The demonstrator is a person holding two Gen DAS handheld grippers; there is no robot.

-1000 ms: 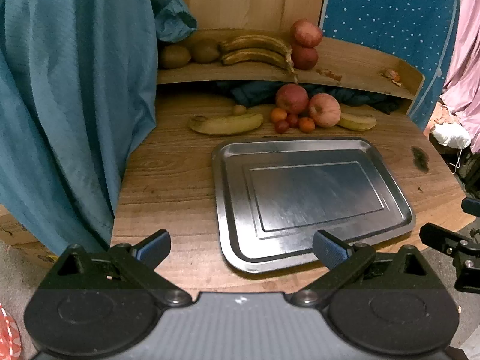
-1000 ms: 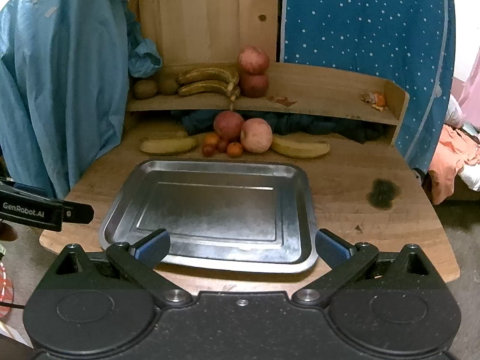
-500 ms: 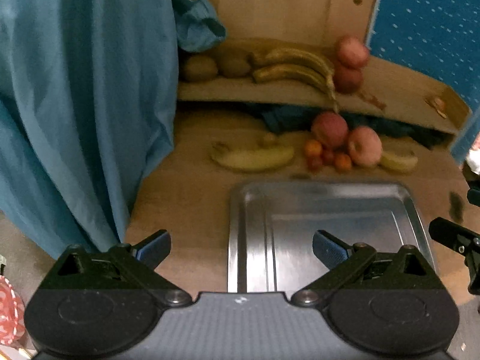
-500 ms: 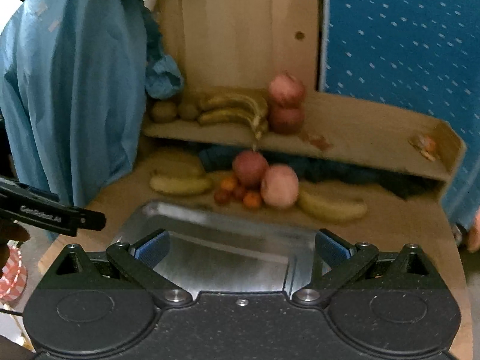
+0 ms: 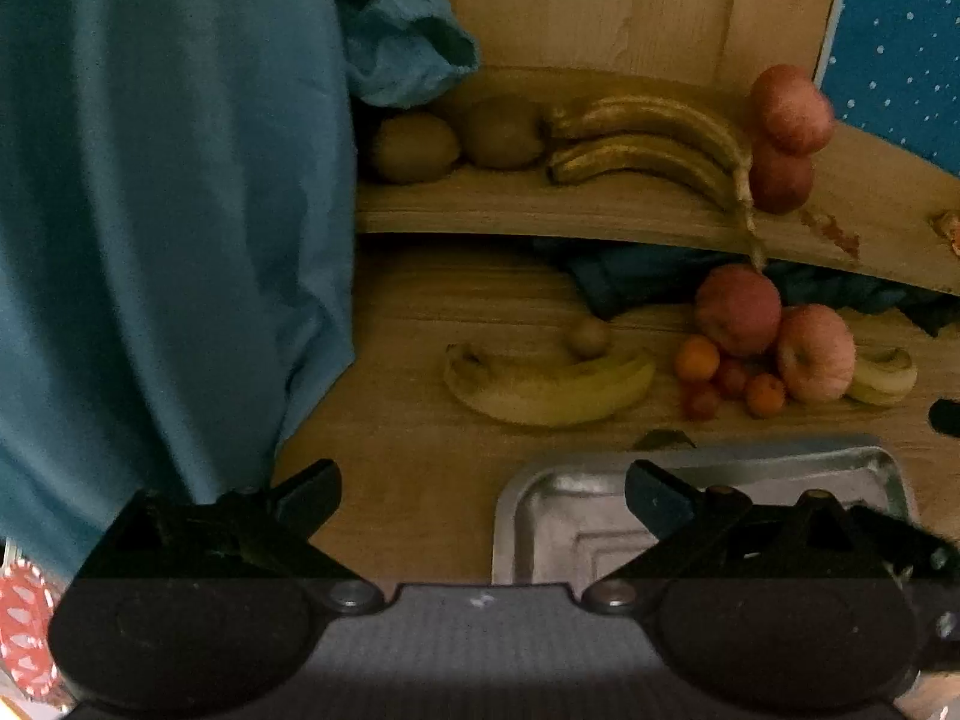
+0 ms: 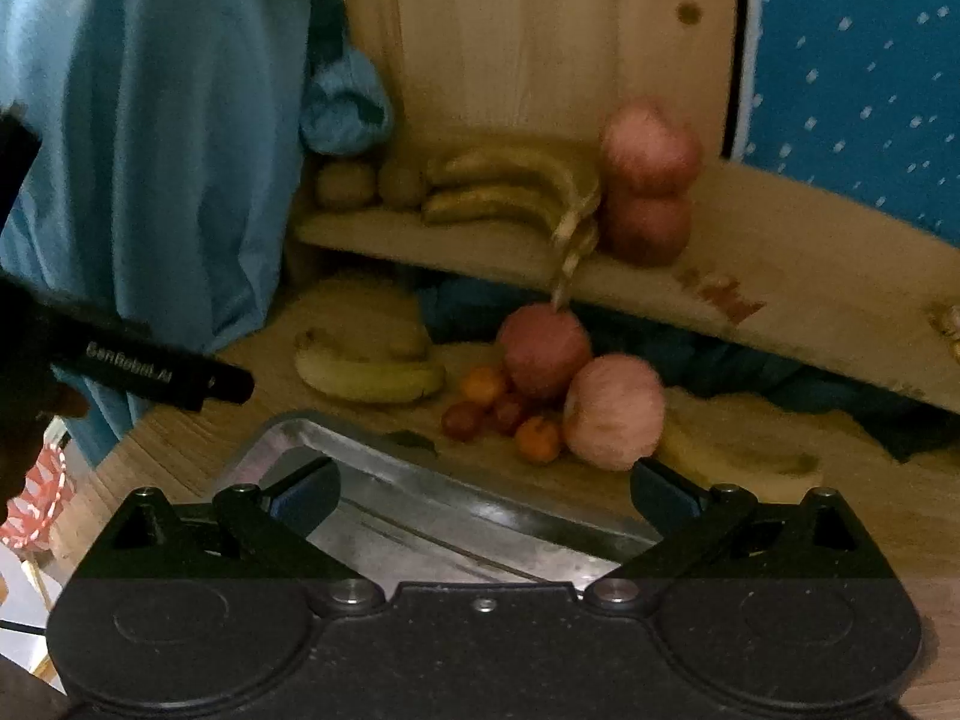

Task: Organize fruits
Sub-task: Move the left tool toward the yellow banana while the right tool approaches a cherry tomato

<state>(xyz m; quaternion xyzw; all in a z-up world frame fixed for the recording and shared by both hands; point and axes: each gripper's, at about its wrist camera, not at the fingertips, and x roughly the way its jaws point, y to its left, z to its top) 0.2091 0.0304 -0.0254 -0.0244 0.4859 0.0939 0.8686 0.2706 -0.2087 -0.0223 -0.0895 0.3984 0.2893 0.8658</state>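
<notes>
Gaping wide and empty, each tool point(image 5: 483, 489) point(image 6: 483, 489) hides much of the tray point(image 5: 780, 462).

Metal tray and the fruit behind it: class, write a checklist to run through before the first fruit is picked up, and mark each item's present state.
1. Left gripper open, holding nothing: ok.
2. Right gripper open, holding nothing: ok.
3. Metal tray free of fruit: ok in the part that shows.
4. Banana unobstructed ahead of left gripper: ok.
5. Apple on the table ahead of right gripper: ok.
6. Grippers apart from each other: ok.
</notes>
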